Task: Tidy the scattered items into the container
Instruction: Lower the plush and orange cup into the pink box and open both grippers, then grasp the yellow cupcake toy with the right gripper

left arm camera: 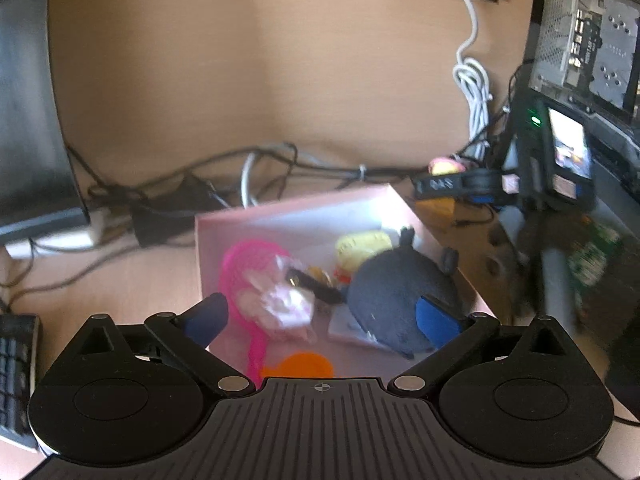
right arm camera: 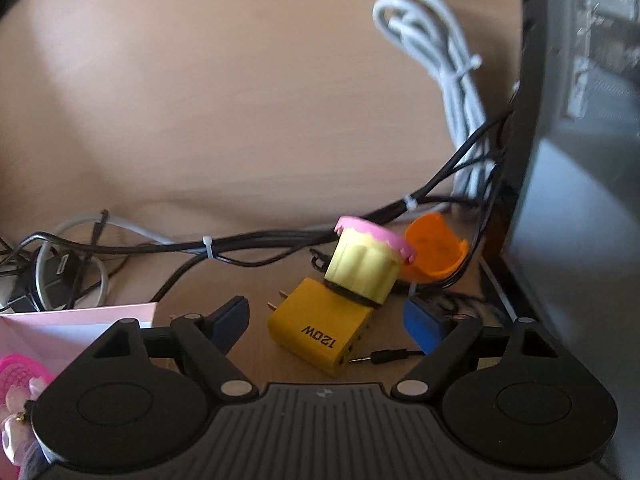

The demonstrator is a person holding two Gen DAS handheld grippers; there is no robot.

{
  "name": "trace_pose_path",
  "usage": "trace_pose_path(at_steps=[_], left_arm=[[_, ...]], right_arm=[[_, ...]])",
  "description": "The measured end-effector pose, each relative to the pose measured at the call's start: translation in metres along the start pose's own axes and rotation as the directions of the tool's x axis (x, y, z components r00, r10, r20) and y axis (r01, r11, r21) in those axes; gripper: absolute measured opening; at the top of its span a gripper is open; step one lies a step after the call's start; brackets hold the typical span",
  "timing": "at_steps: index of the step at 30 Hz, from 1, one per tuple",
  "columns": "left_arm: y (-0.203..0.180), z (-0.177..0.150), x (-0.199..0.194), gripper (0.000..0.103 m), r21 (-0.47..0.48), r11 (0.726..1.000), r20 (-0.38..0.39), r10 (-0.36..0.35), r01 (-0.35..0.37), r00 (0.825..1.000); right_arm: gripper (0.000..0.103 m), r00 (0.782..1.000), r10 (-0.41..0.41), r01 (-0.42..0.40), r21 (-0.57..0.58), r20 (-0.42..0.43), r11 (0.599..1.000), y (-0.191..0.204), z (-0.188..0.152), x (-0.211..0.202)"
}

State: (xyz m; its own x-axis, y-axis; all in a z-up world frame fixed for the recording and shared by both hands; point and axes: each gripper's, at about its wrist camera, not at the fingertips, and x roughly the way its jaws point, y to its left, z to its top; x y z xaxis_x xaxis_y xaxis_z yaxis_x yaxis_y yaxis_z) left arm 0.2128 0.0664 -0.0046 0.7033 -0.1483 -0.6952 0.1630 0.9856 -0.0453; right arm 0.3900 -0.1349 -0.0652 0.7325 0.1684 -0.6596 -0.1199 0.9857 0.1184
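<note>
The pink box (left arm camera: 296, 216) is open on top, though toys crowd its floor: a pink strainer (left arm camera: 250, 264), a dark plush (left arm camera: 400, 292) and a yellow toy (left arm camera: 362, 246). Behind it, tangled black cables (left arm camera: 192, 184) block the table (left arm camera: 120, 280). On the right, a yellow charger (right arm camera: 320, 326) lies between the spread fingers (right arm camera: 420, 326), a cupcake toy (right arm camera: 366, 264) leaning on it, an orange cup (right arm camera: 434, 250) and a dark wall close behind.
</note>
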Motion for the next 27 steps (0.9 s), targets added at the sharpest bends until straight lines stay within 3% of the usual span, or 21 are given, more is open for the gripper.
trace_pose_path(at_steps=[5, 9, 14, 19, 23, 27], left_arm=[[-0.007, -0.005, -0.002, 0.102, 0.028, 0.999, -0.010, -0.038, 0.038, 0.999], [-0.013, -0.006, -0.010, 0.102, 0.056, 0.998, 0.029, -0.044, 0.042, 0.999], [-0.018, -0.015, -0.021, 0.102, 0.085, 0.996, 0.075, -0.024, 0.017, 0.997], [-0.026, -0.036, -0.028, 0.102, 0.134, 0.991, 0.063, -0.009, 0.000, 0.998], [-0.033, -0.062, -0.029, 0.102, 0.136, 0.991, 0.003, 0.013, -0.013, 1.000], [-0.038, -0.091, -0.035, 0.102, 0.133, 0.991, -0.061, 0.023, -0.014, 0.998]], right_arm=[[0.081, 1.000, 0.008, -0.008, -0.020, -0.013, 1.000, 0.006, 0.000, 0.013], [0.066, 0.999, 0.006, -0.010, -0.061, -0.054, 0.998, 0.010, -0.004, 0.018], [0.066, 0.999, 0.007, -0.009, -0.052, -0.042, 0.999, 0.009, -0.013, 0.004], [0.066, 1.000, 0.011, -0.012, -0.066, -0.010, 0.998, 0.005, -0.025, -0.039], [0.066, 1.000, 0.018, -0.018, -0.111, 0.000, 0.994, -0.004, -0.047, -0.096], [0.066, 0.998, 0.052, -0.058, -0.168, -0.042, 0.984, -0.008, -0.084, -0.151]])
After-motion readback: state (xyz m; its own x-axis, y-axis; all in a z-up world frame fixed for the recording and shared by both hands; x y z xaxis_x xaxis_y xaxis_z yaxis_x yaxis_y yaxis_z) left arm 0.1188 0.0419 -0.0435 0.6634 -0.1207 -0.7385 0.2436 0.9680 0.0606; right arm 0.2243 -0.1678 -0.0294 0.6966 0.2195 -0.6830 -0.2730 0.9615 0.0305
